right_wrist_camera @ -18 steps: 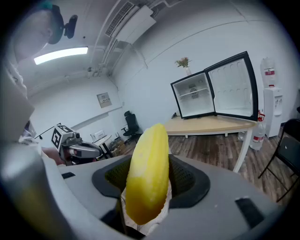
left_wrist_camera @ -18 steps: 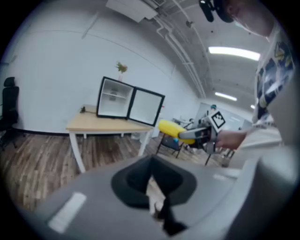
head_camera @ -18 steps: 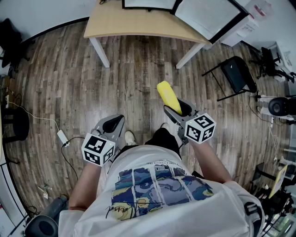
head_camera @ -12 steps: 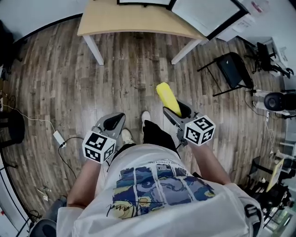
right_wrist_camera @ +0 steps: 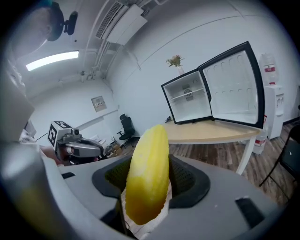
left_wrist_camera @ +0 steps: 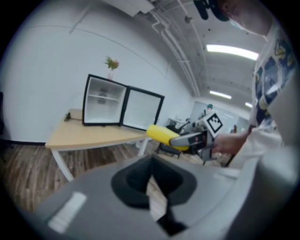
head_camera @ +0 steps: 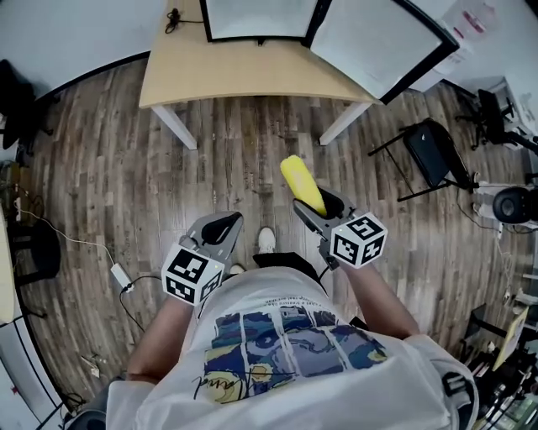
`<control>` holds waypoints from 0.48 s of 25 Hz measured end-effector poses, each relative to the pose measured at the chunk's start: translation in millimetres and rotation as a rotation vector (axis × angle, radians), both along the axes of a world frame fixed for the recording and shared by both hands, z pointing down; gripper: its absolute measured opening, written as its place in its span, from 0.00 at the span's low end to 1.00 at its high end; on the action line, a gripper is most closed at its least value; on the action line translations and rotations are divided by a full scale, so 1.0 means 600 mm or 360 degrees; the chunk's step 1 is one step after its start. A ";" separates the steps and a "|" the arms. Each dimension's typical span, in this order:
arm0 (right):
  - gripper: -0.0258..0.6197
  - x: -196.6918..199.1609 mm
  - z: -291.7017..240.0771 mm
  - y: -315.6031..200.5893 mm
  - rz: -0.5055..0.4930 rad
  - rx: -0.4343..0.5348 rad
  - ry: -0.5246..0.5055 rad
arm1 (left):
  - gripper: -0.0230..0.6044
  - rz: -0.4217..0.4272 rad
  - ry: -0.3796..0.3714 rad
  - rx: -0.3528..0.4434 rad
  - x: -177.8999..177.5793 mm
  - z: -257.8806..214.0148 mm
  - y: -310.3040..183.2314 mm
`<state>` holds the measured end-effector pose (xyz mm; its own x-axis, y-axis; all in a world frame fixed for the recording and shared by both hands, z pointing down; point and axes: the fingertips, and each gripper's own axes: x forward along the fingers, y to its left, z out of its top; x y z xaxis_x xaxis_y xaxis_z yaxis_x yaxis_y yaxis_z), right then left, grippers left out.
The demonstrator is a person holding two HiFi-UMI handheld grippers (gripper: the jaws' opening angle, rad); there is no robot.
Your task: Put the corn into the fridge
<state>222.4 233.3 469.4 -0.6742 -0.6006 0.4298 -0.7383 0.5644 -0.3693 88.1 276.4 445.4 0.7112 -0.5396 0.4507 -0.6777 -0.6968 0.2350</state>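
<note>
**Corn in the right jaws, open fridge at twelve o'clock**

Nearest us, at about eleven o'clock, the left gripper (head_camera: 220, 228) hangs with its jaws clenched on nothing. At one o'clock the right gripper (head_camera: 314, 205) has its jaws grasping the corn (head_camera: 300, 180). It is pinched near its lower end, so most of the yellow cob juts out past the tips.

We judge the cob light and stiff but round and smooth-looking, so it may pivot or slip in the pads. A hold nearer its thick middle would be steadier, and a firm squeeze should not hurt it.

Beyond a stretch of wooden floor (head_camera: 227, 159), at twelve o'clock, stands the counter (head_camera: 244, 76). On it sits the mini fridge (head_camera: 259, 17), its door (head_camera: 378, 38) swung wide open, well apart from the corn.
</note>
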 end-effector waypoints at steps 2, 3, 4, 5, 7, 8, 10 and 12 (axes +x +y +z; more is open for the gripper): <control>0.41 0.005 -0.005 -0.036 -0.0035 0.0040 0.0022 | 0.05 -0.0024 -0.0018 0.0017 0.011 -0.007 -0.029; 0.41 0.008 -0.007 -0.052 -0.0050 0.0056 0.0028 | 0.05 -0.0040 -0.0022 0.0025 0.016 -0.010 -0.041; 0.41 0.010 -0.008 -0.069 -0.0061 0.0069 0.0031 | 0.05 -0.0058 -0.0024 0.0034 0.020 -0.013 -0.055; 0.41 0.012 -0.008 -0.087 -0.0071 0.0079 0.0034 | 0.05 -0.0076 -0.0025 0.0042 0.022 -0.016 -0.068; 0.41 0.013 -0.005 -0.122 -0.0080 0.0086 0.0043 | 0.05 -0.0100 -0.0031 0.0047 0.025 -0.018 -0.091; 0.41 0.013 -0.002 -0.135 -0.0075 0.0080 0.0044 | 0.05 -0.0104 -0.0035 0.0042 0.025 -0.018 -0.099; 0.41 0.013 -0.001 -0.161 -0.0051 0.0066 0.0040 | 0.05 -0.0103 -0.0048 0.0032 0.020 -0.020 -0.115; 0.41 0.009 -0.003 -0.189 -0.0026 0.0062 0.0040 | 0.05 -0.0112 -0.0053 0.0024 0.006 -0.020 -0.137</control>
